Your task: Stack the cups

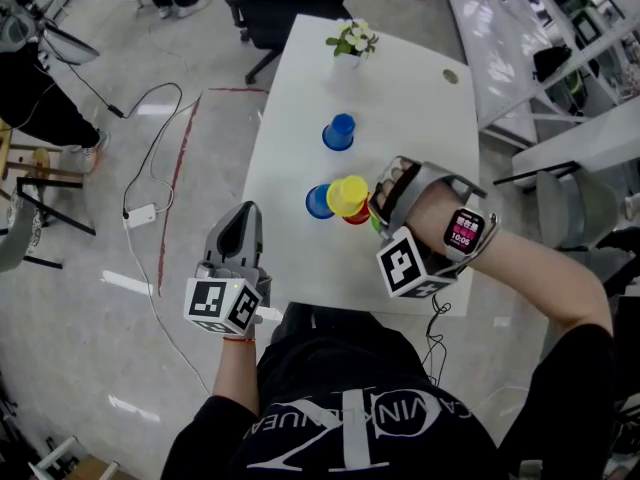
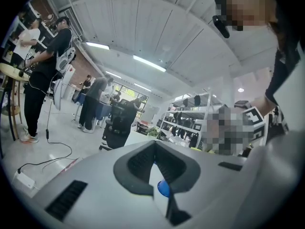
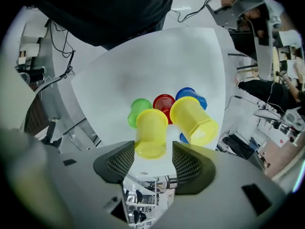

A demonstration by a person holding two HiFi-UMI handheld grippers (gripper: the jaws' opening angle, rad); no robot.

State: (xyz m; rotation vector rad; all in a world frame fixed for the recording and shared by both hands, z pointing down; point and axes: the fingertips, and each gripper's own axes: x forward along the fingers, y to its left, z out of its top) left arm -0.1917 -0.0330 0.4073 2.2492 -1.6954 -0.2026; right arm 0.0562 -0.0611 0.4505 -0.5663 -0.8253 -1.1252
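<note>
Table white, cups clustered; floor grey, chair beyond.

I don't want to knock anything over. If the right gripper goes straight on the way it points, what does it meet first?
Most likely the nearer yellow cup, which already sits between the right gripper's open jaws. The green cup stands just behind it, though how far behind is hard to judge.
</note>
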